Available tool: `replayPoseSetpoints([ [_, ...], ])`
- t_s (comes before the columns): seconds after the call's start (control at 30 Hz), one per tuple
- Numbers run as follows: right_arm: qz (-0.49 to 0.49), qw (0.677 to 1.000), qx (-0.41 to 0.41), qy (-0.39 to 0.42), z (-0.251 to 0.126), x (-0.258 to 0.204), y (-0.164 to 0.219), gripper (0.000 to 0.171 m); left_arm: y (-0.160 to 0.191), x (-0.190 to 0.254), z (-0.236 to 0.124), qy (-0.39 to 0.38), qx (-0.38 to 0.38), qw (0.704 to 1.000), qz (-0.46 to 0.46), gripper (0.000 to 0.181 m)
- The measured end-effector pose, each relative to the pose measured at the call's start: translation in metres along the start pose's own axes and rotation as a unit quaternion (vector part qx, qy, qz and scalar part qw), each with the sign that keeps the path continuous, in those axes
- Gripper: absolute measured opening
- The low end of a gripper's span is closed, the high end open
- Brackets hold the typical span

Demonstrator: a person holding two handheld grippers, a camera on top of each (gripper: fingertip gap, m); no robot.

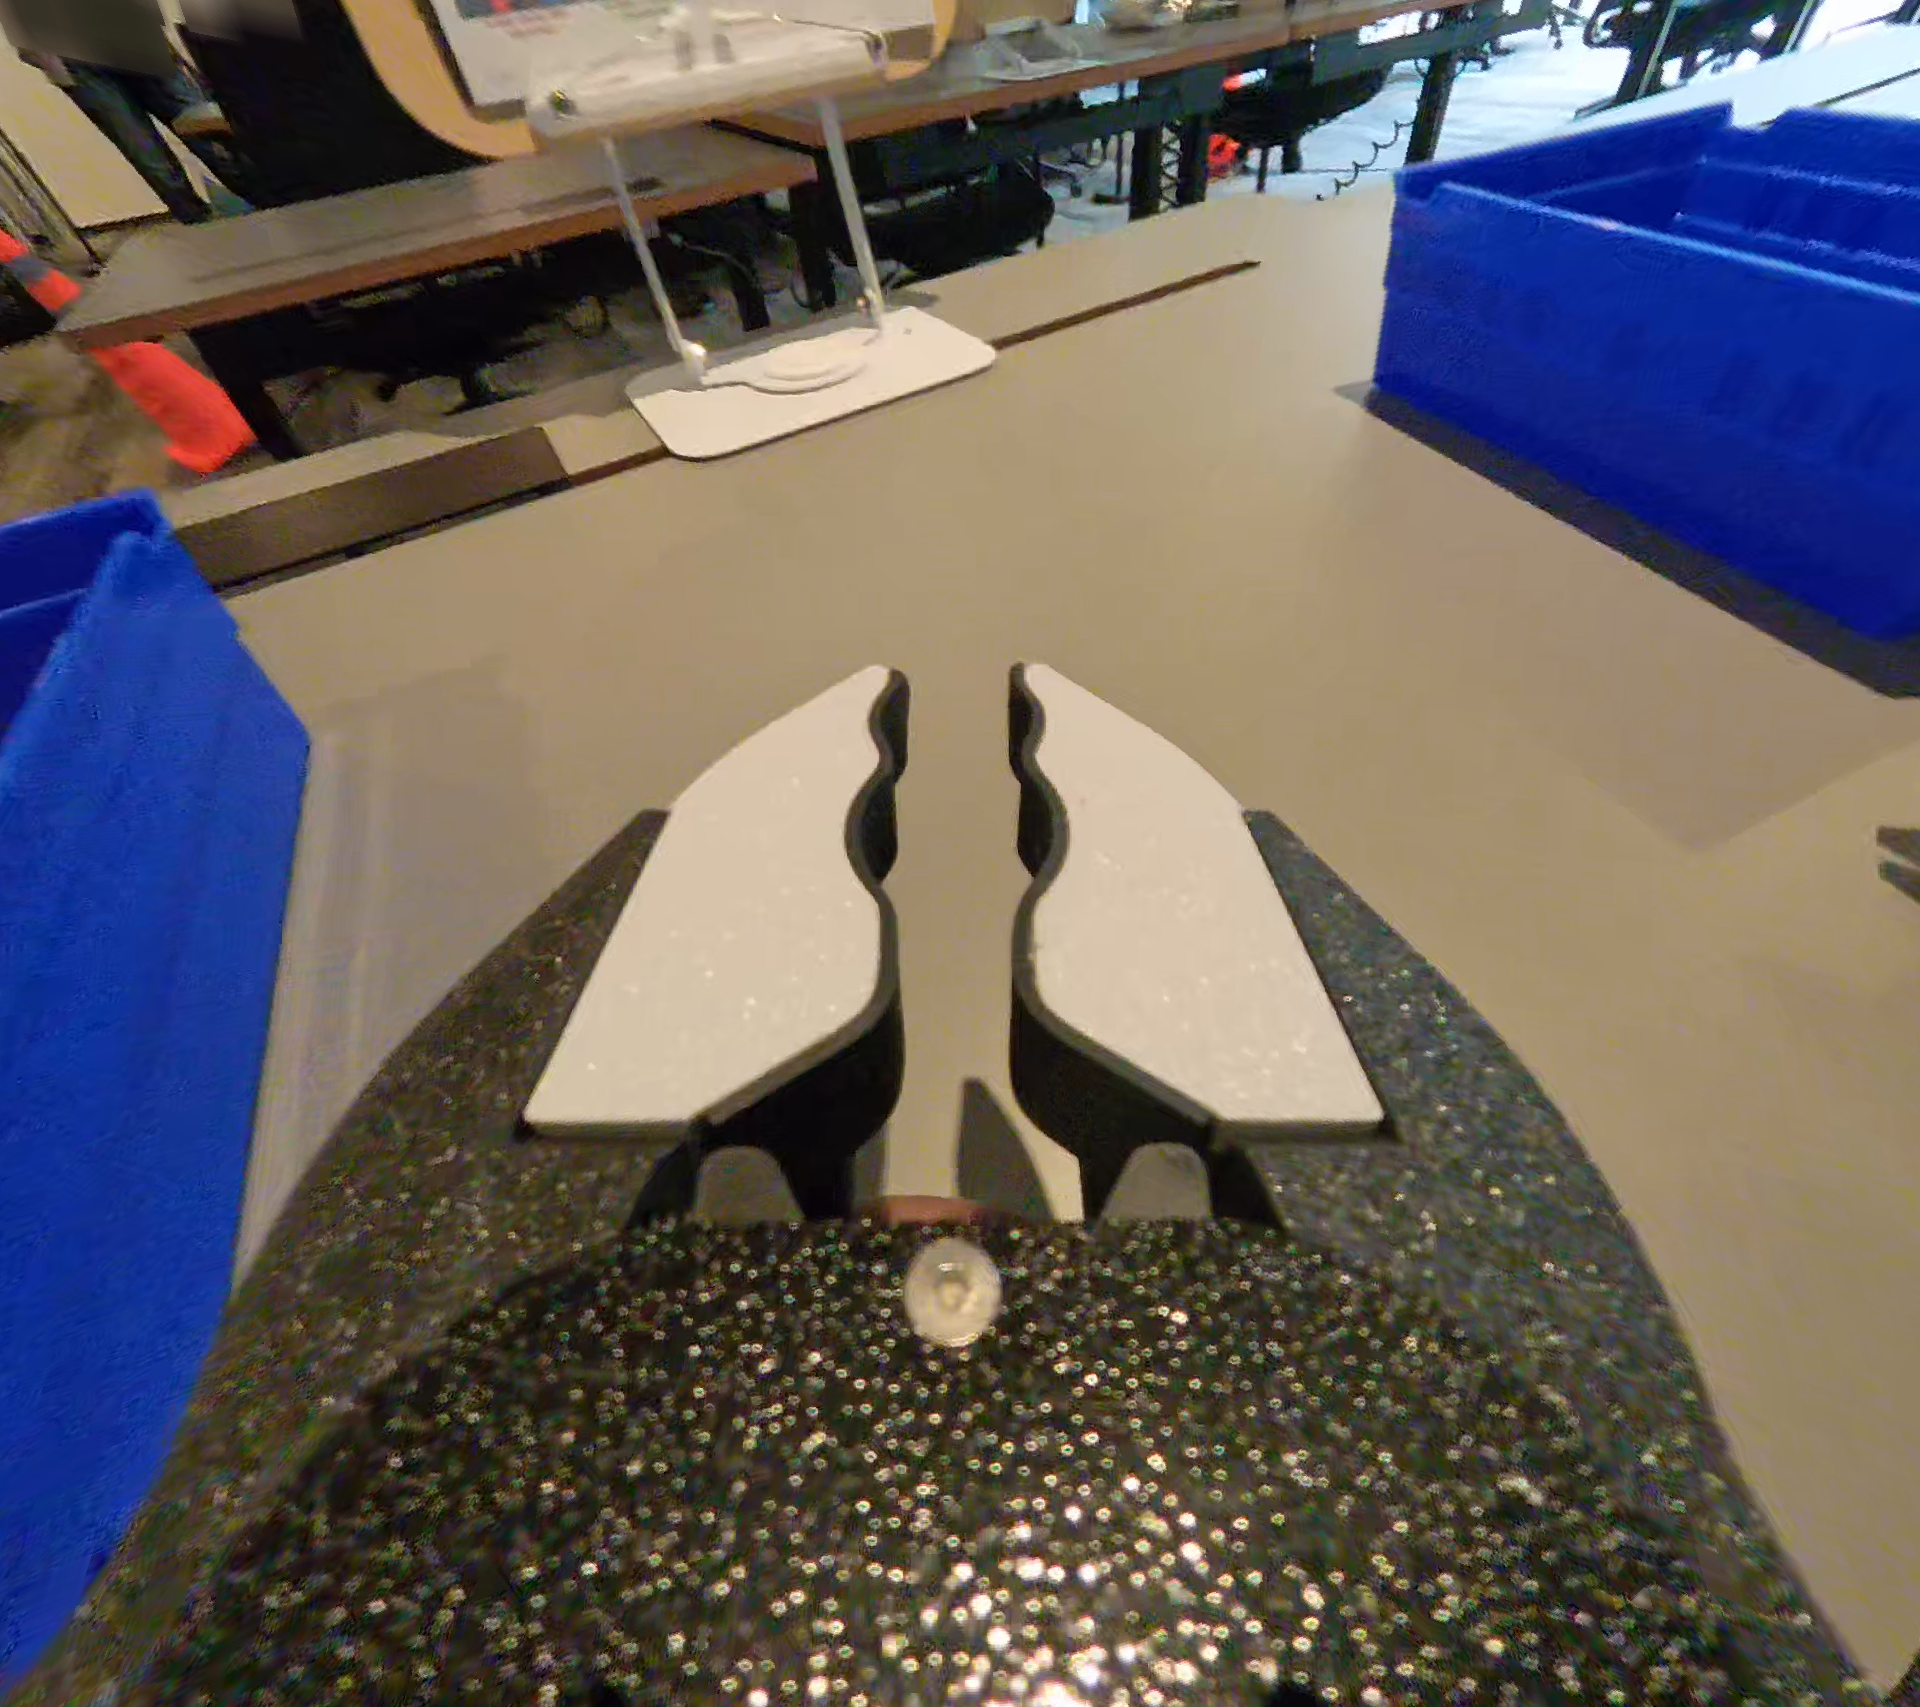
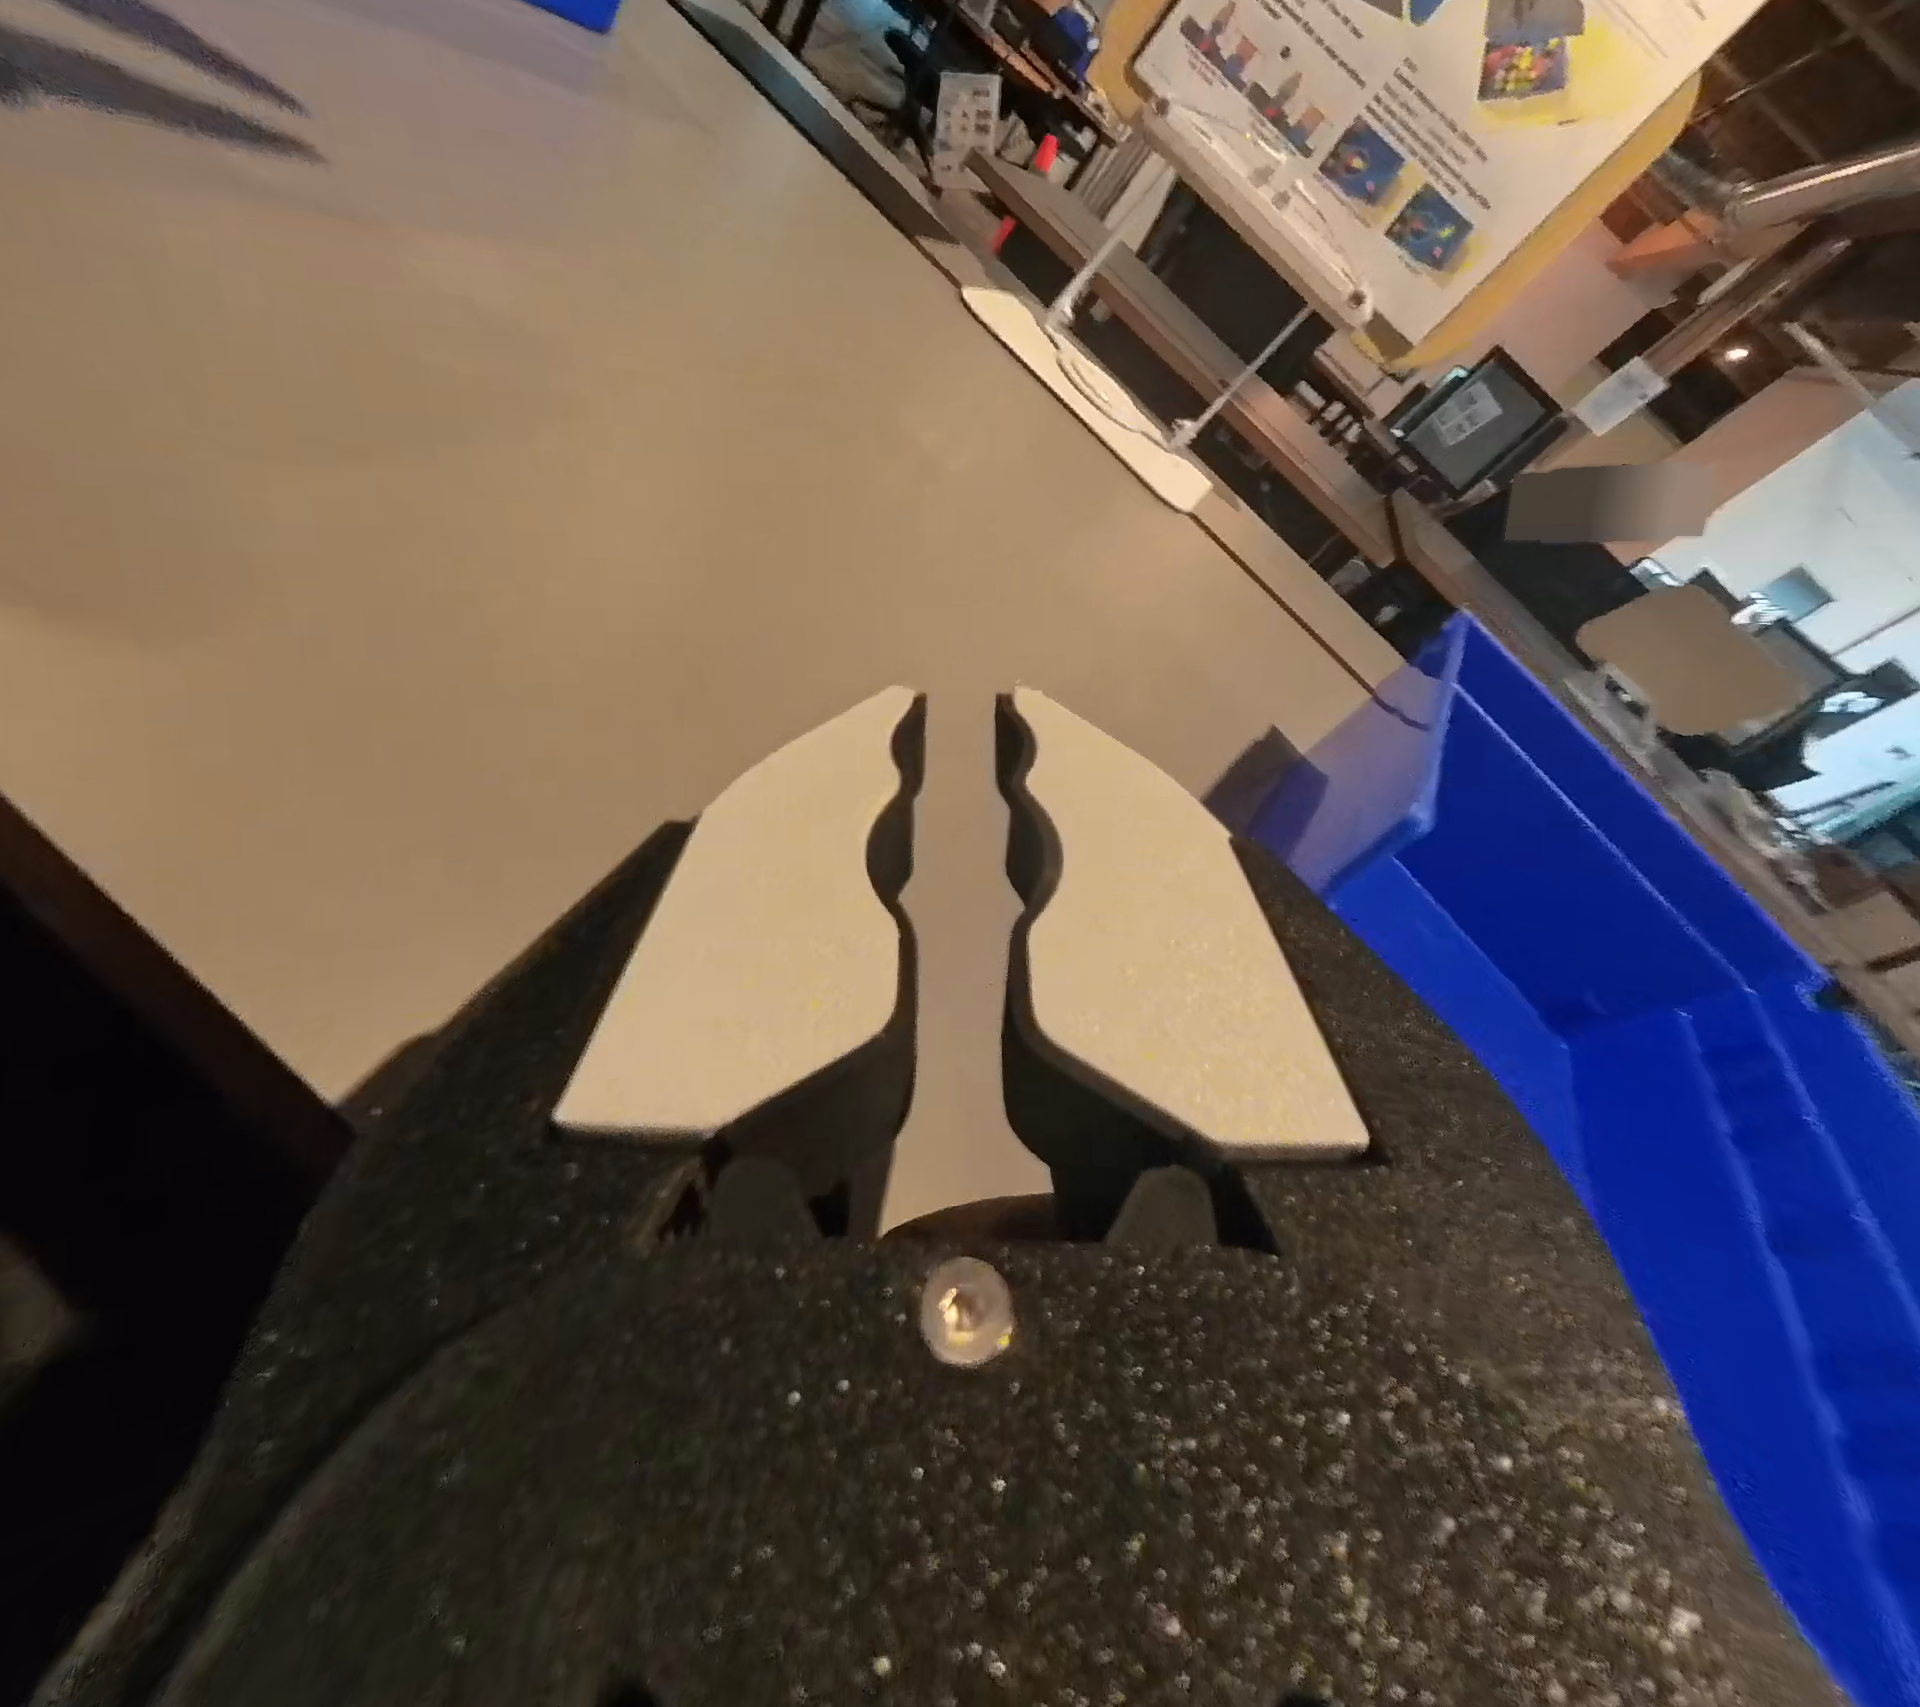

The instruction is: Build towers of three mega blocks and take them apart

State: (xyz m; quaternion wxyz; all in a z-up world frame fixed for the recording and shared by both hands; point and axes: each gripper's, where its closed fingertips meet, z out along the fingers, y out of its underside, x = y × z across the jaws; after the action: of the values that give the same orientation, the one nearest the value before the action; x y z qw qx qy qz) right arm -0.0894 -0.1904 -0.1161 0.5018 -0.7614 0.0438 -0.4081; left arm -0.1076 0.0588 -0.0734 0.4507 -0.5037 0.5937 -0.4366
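Glittery black housing fills the bottom of both wrist views. On the left gripper (image 1: 958, 681) the two white-faced fingers (image 1: 748, 919) stand slightly apart with only bare grey desk (image 1: 1143, 535) showing in the gap; nothing is between them. A blue bin (image 1: 135, 878) sits just beside it at the left edge, a white stand (image 1: 810, 379) carrying an instruction sheet rises at the desk's far edge, and a second blue bin (image 1: 1621, 369) stands at the right, well apart from the first. The right gripper (image 2: 959, 701) is rolled to one side, so the desk looks tilted; its fingers (image 2: 1153, 961) are likewise a little apart and empty. A blue bin (image 2: 1621, 982) lies close on its right. No mega blocks show in either view.
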Motion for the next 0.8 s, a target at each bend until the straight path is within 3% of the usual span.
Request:
replayPoseSetpoints([
  [0.13, 0.038, 0.997, 0.060, -0.026, 0.004, -0.011, -0.035, 0.014, 0.008, 0.009, 0.019, -0.014, -0.023, 1.000, -0.010, 0.018],
  [0.27, 0.014, 0.982, 0.184, -0.036, -0.003, -0.024, -0.098, 0.017, 0.012, 0.015, 0.042, -0.047, -0.045, 0.998, 0.009, 0.018],
  [0.4, -0.023, 0.945, 0.317, -0.072, -0.018, -0.051, -0.164, 0.025, 0.020, 0.020, 0.069, -0.088, -0.076, 0.992, 0.048, 0.017],
  [0.53, -0.103, 0.888, 0.439, -0.086, -0.036, -0.088, -0.218, 0.028, 0.030, 0.024, 0.089, -0.121, -0.099, 0.984, 0.083, 0.017],
  [0.67, -0.231, 0.856, 0.456, -0.073, -0.025, -0.133, -0.230, 0.035, 0.036, 0.027, 0.096, -0.141, -0.109, 0.977, 0.116, 0.018],
  [0.8, -0.285, 0.853, 0.430, -0.075, -0.008, -0.160, -0.218, 0.037, 0.033, 0.027, 0.094, -0.152, -0.099, 0.974, 0.132, 0.018],
])
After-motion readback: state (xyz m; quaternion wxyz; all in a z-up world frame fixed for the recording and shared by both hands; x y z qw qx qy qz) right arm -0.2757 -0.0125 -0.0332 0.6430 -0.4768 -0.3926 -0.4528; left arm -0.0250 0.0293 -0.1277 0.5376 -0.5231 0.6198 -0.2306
